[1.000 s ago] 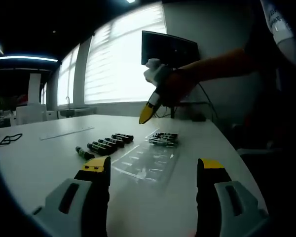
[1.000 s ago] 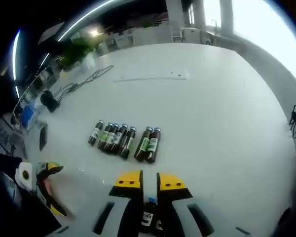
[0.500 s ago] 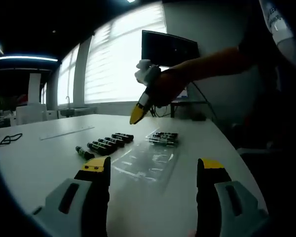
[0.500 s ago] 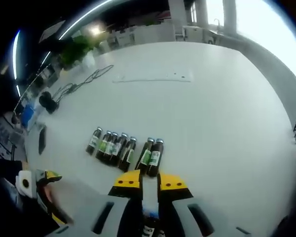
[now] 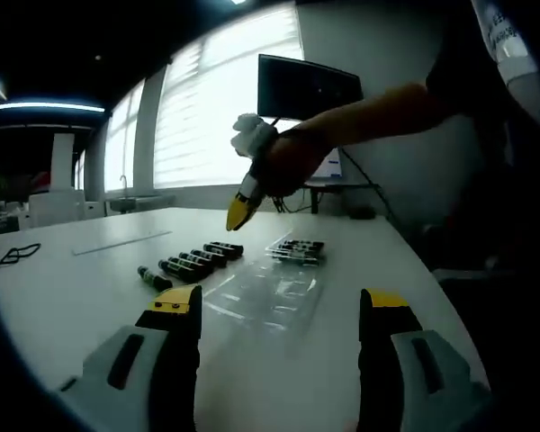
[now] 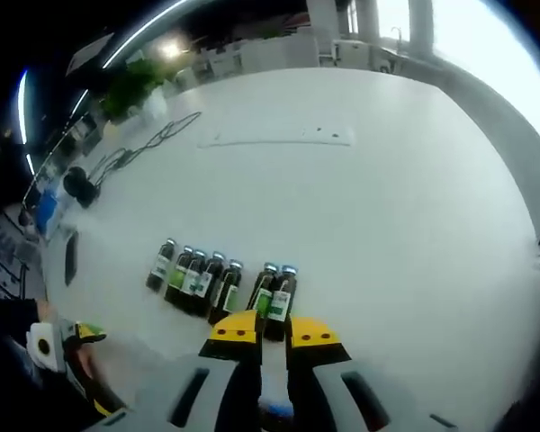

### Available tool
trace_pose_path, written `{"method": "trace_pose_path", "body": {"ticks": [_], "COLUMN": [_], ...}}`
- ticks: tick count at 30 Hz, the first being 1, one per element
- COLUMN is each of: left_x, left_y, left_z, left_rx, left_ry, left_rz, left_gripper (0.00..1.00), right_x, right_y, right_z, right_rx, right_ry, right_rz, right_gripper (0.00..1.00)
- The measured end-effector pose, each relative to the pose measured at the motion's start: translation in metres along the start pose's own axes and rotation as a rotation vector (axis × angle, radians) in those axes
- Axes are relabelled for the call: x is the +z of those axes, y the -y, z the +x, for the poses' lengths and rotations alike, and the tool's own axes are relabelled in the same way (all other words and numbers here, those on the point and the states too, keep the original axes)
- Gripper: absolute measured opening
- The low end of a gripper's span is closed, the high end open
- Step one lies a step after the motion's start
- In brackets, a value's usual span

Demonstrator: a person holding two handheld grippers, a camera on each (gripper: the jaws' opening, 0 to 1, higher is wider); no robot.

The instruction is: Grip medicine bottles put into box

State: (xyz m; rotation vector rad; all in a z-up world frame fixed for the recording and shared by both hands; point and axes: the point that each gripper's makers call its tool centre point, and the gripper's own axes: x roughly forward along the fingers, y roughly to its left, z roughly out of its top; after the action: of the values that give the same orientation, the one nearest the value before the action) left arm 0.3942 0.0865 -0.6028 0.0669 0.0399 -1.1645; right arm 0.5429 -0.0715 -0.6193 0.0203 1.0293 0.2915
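Several dark medicine bottles [image 5: 193,261] lie side by side on the white table [image 5: 72,306]; the right gripper view has the same row of bottles [image 6: 220,283] just ahead of its jaws. Beside them lies a clear plastic tray [image 5: 265,292], with a few bottles [image 5: 297,250] in its far end. My left gripper [image 5: 279,306] rests low near the tray, open and empty. A hand holds my right gripper [image 5: 238,209] in the air above the loose row. In its own view the right gripper [image 6: 272,331] has its jaws nearly together, with nothing between them.
A dark monitor [image 5: 310,85] stands at the table's far edge before bright windows. A black cable [image 6: 153,139], a thin clear strip [image 6: 274,137] and small dark objects [image 6: 72,184] lie further out on the table. My left gripper's yellow tip [image 6: 85,333] shows at lower left.
The right gripper has moved from above the tray's bottles over to the loose row. The bottles seen between its jaws have slipped out of view. The left gripper has stayed still.
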Motion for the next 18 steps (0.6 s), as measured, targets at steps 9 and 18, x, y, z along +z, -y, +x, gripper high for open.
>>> {"method": "trace_pose_path", "body": {"ticks": [9, 18], "left_x": [0.000, 0.000], "left_y": [0.000, 0.000], "left_z": [0.000, 0.000], "left_rx": [0.000, -0.001], "left_ry": [0.000, 0.000], "left_rz": [0.000, -0.001], "left_gripper": [0.63, 0.63], "right_x": [0.001, 0.004], "right_y": [0.003, 0.006], "right_z": [0.014, 0.021], "right_rx": [-0.020, -0.031], "right_ry": [-0.041, -0.063], "right_rz": [-0.022, -0.030], "right_gripper": [0.06, 0.06]}}
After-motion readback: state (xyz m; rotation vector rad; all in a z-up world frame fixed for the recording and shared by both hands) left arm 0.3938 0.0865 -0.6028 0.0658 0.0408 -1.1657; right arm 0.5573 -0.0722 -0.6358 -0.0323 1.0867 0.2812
